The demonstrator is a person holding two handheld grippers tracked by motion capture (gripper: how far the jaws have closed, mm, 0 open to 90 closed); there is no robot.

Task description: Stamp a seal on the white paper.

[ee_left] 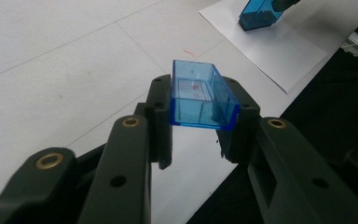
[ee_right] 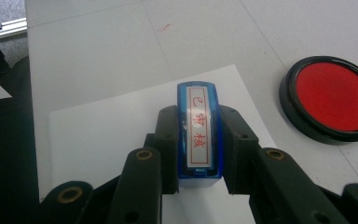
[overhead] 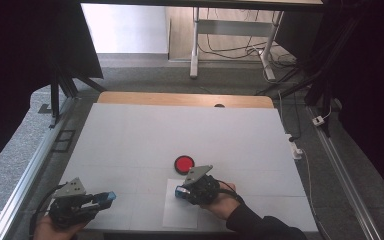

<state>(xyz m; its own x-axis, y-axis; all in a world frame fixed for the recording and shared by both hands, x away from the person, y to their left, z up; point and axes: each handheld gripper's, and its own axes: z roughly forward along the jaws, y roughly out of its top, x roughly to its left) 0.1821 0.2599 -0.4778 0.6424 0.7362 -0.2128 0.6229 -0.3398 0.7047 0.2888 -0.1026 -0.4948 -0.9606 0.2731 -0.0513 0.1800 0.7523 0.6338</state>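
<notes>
A: Starting at the left edge of the table [overhead: 130, 135], what is there?

B: The left gripper [overhead: 111, 196] sits near the table's front left corner, held in the person's left hand [overhead: 47, 227]. Its jaws are clamped on a clear blue cap [ee_left: 200, 95], an open-ended rectangular shell, gripped by its two long sides and lifted off the surface.

A: Is it touching anything else?

B: No. In the left gripper view the cap hangs above the white tabletop, near the front edge.

A: Moving rightward?

B: A white sheet of paper [overhead: 172, 212] lies flat near the front edge, about midway across. Above it is the right gripper [overhead: 181, 192], held in the right hand [overhead: 220, 200], whose dark sleeve comes in from the bottom.

A: What does that one hold?

B: Its jaws are closed tight on a blue stamp [ee_right: 198, 130], squeezed by its long sides. The right gripper view shows the stamp's white face with red characters, turned toward the camera, over the paper.

A: And farther right?

B: A round red ink pad [ee_right: 333, 98] in a black rim rests on the table just beyond the paper's far right corner, lying apart from the stamp.
</notes>
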